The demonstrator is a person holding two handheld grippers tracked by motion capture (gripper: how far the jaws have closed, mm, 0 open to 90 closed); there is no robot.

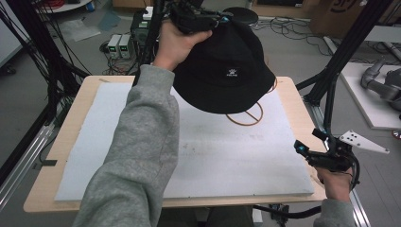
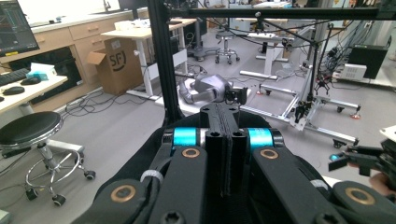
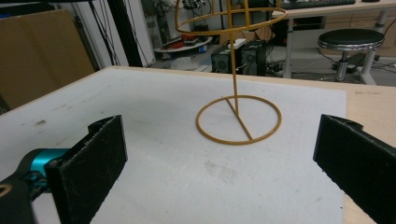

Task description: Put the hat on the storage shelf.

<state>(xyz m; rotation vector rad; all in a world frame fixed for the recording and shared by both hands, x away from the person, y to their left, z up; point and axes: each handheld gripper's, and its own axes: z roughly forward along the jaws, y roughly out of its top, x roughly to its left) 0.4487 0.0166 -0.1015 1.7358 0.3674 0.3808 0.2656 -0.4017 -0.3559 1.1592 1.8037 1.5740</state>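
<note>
Item: black fabric bucket hat (image 1: 222,71) with a small white logo patch on its side. Held in the air above the far half of the table, crown uppermost and tilted toward the far edge, brim hanging down and toward the person. Its widest span runs roughly left to right in the high view.

Holder: left gripper (image 1: 196,16), clamped on the top of the hat; in the left gripper view its jaws stand pressed together with black fabric (image 2: 140,163) bunched beneath them.

Second tool: right gripper (image 1: 309,147), at the table's near right corner, holding nothing; in the right gripper view its jaws stand wide apart and face the stand.

Fixture: yellow wire hat stand (image 3: 238,119), a ring base with a cross bar, an upright stem and hoops above. It stands on the far right part of the pad, partly under the hat in the high view.

Surface: white foam pad (image 1: 213,151), scuffed, laid on a light wooden table (image 1: 42,189).

Room: grey floor, black metal frame posts (image 2: 163,60), round black stool (image 2: 28,130), cardboard box (image 2: 114,63), loose cables.
</note>
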